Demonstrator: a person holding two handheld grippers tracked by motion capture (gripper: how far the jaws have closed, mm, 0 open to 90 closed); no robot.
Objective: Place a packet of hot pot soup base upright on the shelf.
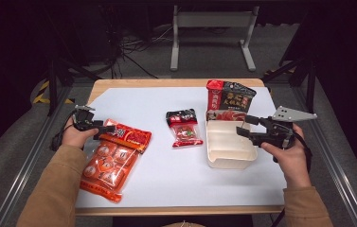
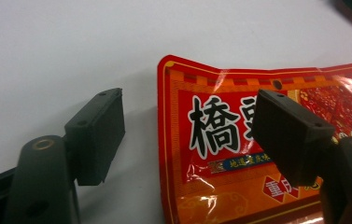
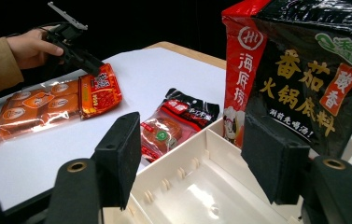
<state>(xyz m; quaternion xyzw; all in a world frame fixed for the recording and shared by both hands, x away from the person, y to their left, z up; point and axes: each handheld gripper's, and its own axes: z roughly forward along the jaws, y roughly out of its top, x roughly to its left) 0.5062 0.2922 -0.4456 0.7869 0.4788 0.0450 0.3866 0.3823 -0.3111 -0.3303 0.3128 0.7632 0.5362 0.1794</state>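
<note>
1. Two grippers are over a white table, one in each hand.
2. The left gripper has its jaws spread around the top corner of an orange sauce packet, one jaw on bare table, the other over the print; the pads look clear of the packet, though the far one is hard to judge.
3. That packet lies flat at the table's left side, its top edge overlapping a larger orange packet.
4. The right gripper hangs released over a cream tray.
5. A black and red pouch stands at the tray's far end; a small red packet lies just left of the tray.
</note>
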